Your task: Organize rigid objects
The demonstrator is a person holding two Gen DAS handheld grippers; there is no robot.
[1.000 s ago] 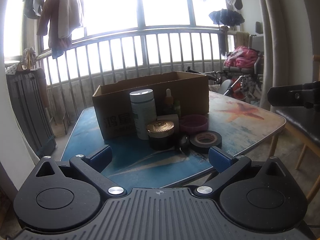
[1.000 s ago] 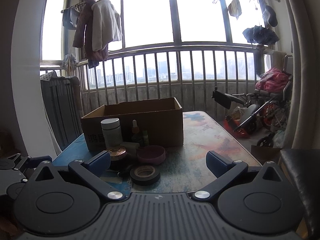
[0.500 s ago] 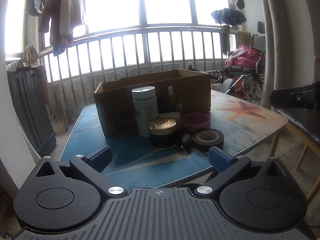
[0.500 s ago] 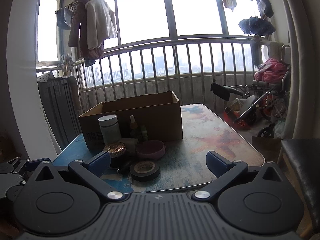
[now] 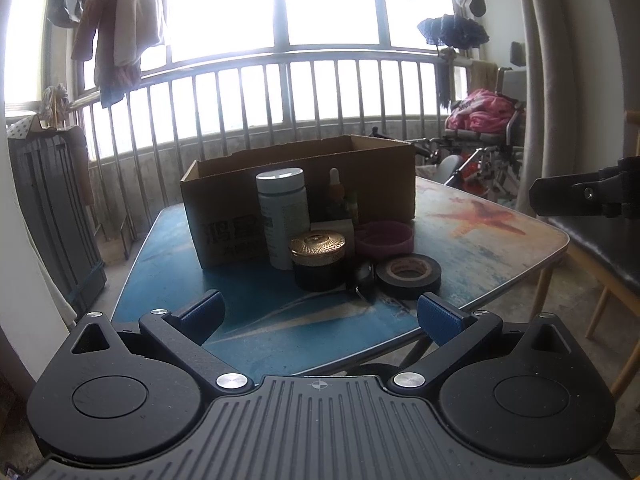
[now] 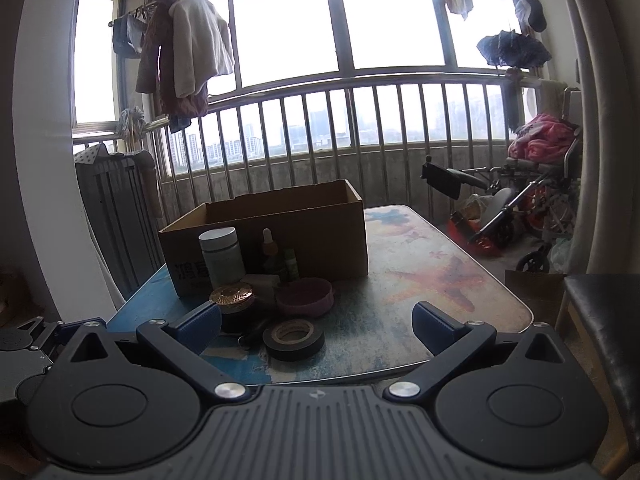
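An open cardboard box (image 5: 304, 196) (image 6: 280, 236) stands on the table (image 5: 480, 240). In front of it are a white bottle (image 5: 283, 216) (image 6: 222, 256), a dropper bottle (image 5: 337, 194) (image 6: 269, 254), a dark jar with a gold lid (image 5: 318, 256) (image 6: 232, 300), a pink dish (image 5: 384, 238) (image 6: 305, 296) and a black tape roll (image 5: 408, 274) (image 6: 293, 338). My left gripper (image 5: 320, 316) is open and empty, short of the table's near edge. My right gripper (image 6: 316, 326) is open and empty, near the tape roll.
A small dark object (image 5: 362, 280) lies between the jar and the tape. A black chair (image 6: 608, 328) stands at the right. A wheelchair with pink cloth (image 6: 532, 200) is behind the table. A railing (image 6: 360, 128) and a dark folded rack (image 6: 116, 224) are behind it.
Both grippers have risen and tilted slightly, so the table and objects sit lower in view. Nothing on the table has moved. Both grippers stay open.
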